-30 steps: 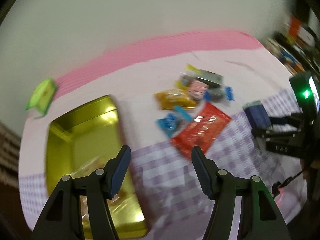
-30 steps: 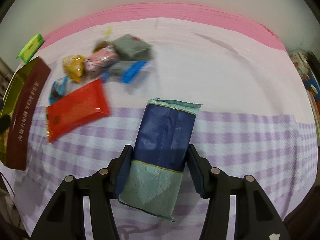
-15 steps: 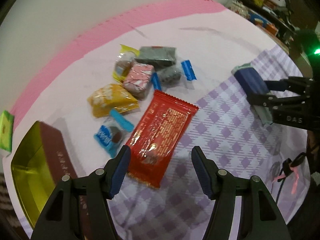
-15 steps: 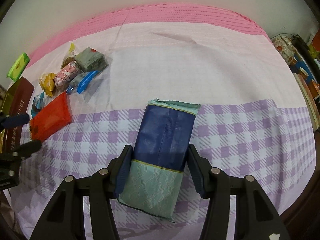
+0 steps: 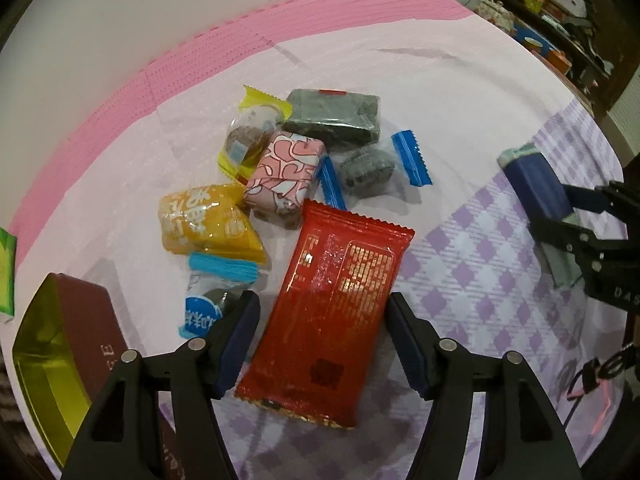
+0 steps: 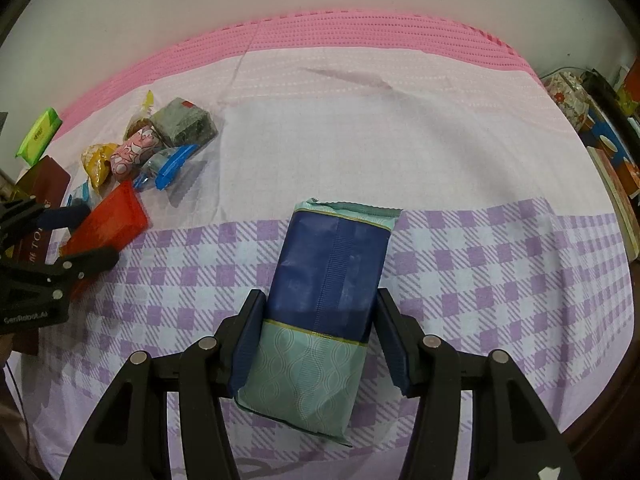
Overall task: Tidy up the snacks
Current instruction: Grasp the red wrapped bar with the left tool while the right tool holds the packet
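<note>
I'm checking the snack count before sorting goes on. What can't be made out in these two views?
- Gold tin, left wrist view: cut by the frame edge and the left gripper, so its contents are unseen.
- Blue-wrapped candy: partly behind a finger.
- Blue pack in the right gripper: only its back seam faces the camera.
- Green packet: print too small.

A table is wearing a cloth [image 6: 320,128], pale pink across the middle, deeper pink at the 12 o'clock edge, purple checks toward 6 o'clock. Lying on it around 10 o'clock is a cluster of snacks: a red packet [image 5: 336,312], a yellow packet [image 5: 204,222], a pink patterned block [image 5: 286,172], a dark grey pack [image 5: 336,114] and blue-ended sweets [image 5: 370,166]. A gold-lined brown tin [image 5: 60,352] is sitting at 8 o'clock.
</note>
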`<state>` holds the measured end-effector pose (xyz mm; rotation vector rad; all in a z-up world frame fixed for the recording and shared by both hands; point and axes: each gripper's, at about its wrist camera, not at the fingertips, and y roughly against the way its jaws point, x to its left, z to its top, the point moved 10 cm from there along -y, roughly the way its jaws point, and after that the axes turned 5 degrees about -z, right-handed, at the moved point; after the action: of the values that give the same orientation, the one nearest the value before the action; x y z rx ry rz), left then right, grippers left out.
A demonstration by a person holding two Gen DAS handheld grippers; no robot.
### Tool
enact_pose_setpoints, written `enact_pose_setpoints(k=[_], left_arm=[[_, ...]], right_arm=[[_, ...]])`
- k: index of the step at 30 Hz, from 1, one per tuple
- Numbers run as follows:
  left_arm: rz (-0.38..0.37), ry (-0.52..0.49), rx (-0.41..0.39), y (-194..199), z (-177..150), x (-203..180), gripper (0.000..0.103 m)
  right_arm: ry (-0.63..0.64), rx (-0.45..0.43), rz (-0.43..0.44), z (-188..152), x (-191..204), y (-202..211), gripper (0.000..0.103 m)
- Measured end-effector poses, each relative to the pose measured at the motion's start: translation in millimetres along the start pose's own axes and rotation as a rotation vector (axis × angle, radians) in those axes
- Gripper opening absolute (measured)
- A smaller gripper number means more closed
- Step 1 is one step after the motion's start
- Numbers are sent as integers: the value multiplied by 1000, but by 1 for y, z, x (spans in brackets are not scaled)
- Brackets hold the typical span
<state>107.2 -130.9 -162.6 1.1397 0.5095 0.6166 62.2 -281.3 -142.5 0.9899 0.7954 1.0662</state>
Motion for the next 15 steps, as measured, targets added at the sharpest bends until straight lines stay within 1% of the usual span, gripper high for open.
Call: enact_pose_setpoints(k=[3,5,10,15], left_arm=[[-13,32,-3,-2,1,2,67],[-22,61,-13,-1,-1,2,64],[-3,90,-39,5,-13,-2,54],[13,141,-37,12,-29,-7,51]], right_arm=[[-2,-1,-1,0,0,0,51],[-6,-1,-1,0,0,0,52],[-3,-1,-4,0,0,0,52],[0,-1,-9,1,0,1,52]])
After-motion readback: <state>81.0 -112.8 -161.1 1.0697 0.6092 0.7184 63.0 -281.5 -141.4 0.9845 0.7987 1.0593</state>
